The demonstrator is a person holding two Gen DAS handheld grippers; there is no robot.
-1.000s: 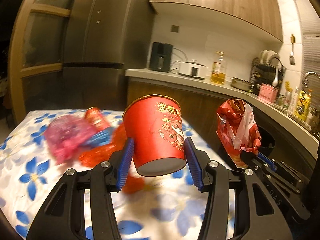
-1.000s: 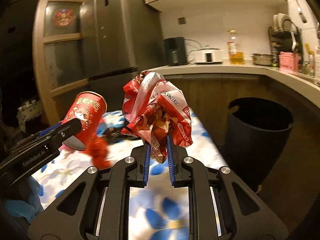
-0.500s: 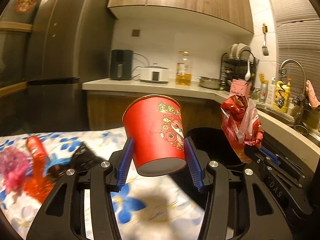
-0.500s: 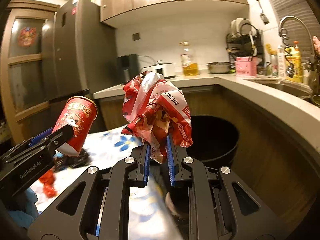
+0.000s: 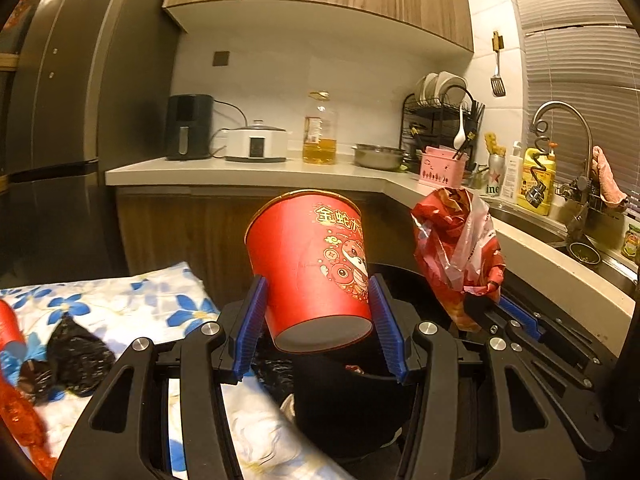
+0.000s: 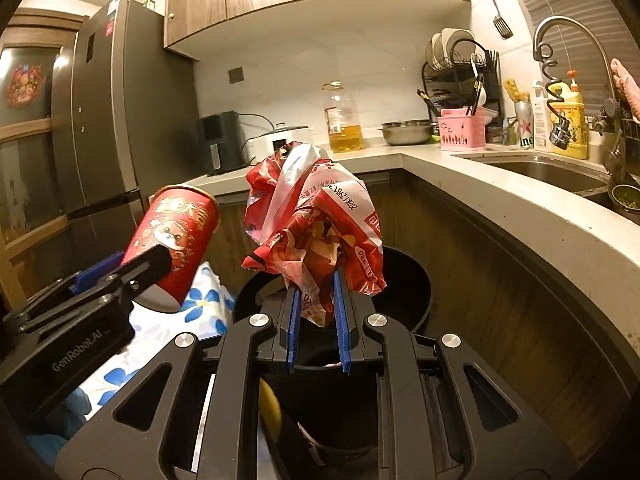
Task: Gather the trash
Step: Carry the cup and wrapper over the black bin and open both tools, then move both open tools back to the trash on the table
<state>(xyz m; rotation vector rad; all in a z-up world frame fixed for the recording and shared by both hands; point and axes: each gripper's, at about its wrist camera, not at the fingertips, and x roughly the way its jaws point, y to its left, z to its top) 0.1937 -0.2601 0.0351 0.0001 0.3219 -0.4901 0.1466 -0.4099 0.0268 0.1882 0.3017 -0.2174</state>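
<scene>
My left gripper (image 5: 318,300) is shut on a red paper cup (image 5: 312,264) with gold print, held tilted, its base toward the camera. The cup (image 6: 172,236) and the left gripper's fingers (image 6: 144,264) also show at the left of the right wrist view. My right gripper (image 6: 316,300) is shut on a crumpled red and white plastic wrapper (image 6: 316,224), which appears beside the cup in the left wrist view as the wrapper (image 5: 456,248). Both loads hang above a black trash bin (image 6: 404,276), whose rim (image 5: 384,376) lies just below the cup.
A table with a blue-flowered cloth (image 5: 120,300) lies to the left, bearing a black bag (image 5: 76,356) and red trash (image 5: 16,412). A curved counter (image 6: 520,208) with a sink wraps around the right. A dark fridge (image 6: 112,120) stands at the back left.
Both grippers swung right, away from the table, and now hang over the black bin. The cup and the wrapper stayed gripped throughout. The table's trash slid off to the left edge.
</scene>
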